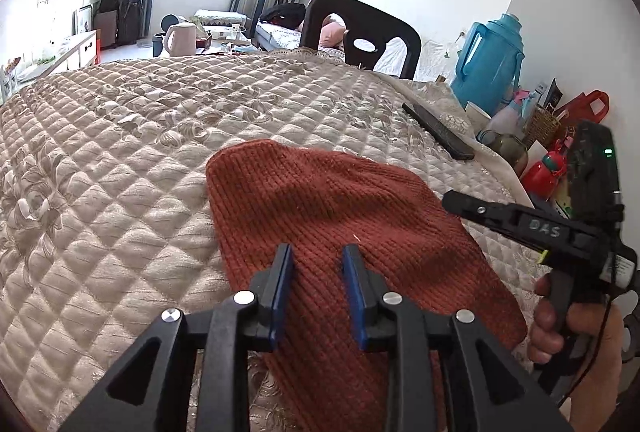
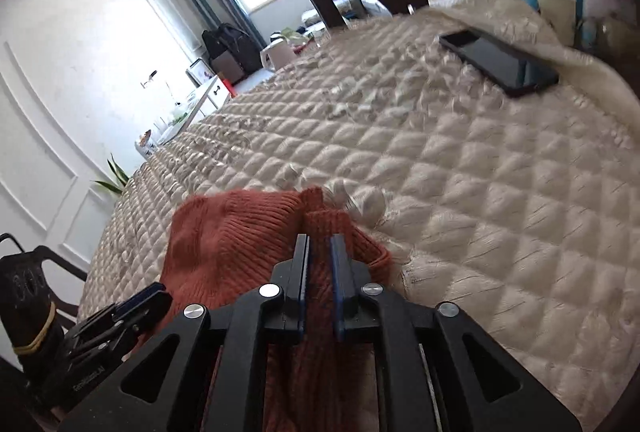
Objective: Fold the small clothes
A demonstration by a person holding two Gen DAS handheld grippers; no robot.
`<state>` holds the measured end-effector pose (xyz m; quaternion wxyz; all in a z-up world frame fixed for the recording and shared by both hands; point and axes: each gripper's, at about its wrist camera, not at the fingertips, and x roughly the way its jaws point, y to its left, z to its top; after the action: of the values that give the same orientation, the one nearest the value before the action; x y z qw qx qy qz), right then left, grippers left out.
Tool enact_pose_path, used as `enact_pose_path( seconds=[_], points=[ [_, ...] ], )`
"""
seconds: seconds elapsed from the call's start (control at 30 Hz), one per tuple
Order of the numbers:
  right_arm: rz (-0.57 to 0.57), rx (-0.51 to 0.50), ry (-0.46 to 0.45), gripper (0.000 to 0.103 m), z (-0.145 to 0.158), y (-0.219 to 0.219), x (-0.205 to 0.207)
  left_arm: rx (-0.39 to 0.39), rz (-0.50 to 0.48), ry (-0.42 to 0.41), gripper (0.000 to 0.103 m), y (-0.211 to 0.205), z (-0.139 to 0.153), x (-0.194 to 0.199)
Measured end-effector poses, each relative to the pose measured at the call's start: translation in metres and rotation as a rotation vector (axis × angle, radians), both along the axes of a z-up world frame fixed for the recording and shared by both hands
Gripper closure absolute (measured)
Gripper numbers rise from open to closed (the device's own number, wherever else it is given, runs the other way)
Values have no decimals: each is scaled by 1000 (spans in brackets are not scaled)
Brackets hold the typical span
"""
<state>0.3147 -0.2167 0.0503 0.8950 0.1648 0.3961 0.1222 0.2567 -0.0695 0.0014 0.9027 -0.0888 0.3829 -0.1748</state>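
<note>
Folding a rust-red knitted hat [image 1: 320,216] on the quilted bedspread [image 1: 120,136], I have both tools over the near end of the cloth. My left gripper [image 1: 318,260] hovers above the hat with its blue pads apart and nothing between them, the knit lying flat beneath. My right gripper [image 2: 319,252], seen at 3 o'clock from the left camera, has its jaws nearly together with a raised fold of the hat's edge between them; whether the pads actually press the knit I cannot tell. The hat lies in the middle of the near bedspread, its rounded crown toward 11 o'clock. A black phone [image 2: 498,62] rests well apart at 1 o'clock, near the dark chair [image 1: 360,28]. I judge the fold is only starting: next I must secure that edge and carry it over toward the crown.
</note>
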Motion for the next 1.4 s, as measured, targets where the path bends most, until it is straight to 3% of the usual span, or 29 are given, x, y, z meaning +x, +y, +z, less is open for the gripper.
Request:
enact_pose_path(
  seconds=[0.2, 0.37, 0.7, 0.83, 0.9, 0.97, 1.0, 1.03, 1.1, 1.2, 1.3, 1.4],
  points=[
    [86, 11, -80, 93, 21, 16, -23, 24, 13, -11, 73, -1, 3, -3],
    [137, -95, -13, 93, 2, 31, -27, 44, 25, -14, 73, -3, 8, -5],
    [150, -62, -58, 93, 19, 29, -53, 56, 47, -47, 73, 9, 24, -37],
    [165, -80, -24, 93, 3, 31, -59, 38, 42, 0, 70, 15, 13, -45],
    [157, -37, -31, 92, 3, 24, -63, 19, 41, 19, 67, 19, 10, -46],
    [139, -5, -51, 73, 9, 17, -67, -19, 53, 30, 49, 27, 10, -46],
    [123, -1, -61, 54, 12, 12, -69, -52, 60, 41, 47, 32, 9, -44],
    [102, 6, -69, 45, 14, 6, -69, -79, 64, 55, 46, 36, 7, -42],
    [72, 28, -59, 45, 12, -5, -65, -126, 67, 101, 46, 41, 0, -33],
    [54, 88, 29, 45, -5, -19, -50, -192, 62, 164, 46, 42, -12, -21],
    [92, 128, 89, 45, -19, -19, -37, -216, 53, 176, 43, 37, -15, -15],
    [89, 134, 71, 45, -20, -19, -32, -220, 51, 169, 41, 32, -17, -10]
  ],
)
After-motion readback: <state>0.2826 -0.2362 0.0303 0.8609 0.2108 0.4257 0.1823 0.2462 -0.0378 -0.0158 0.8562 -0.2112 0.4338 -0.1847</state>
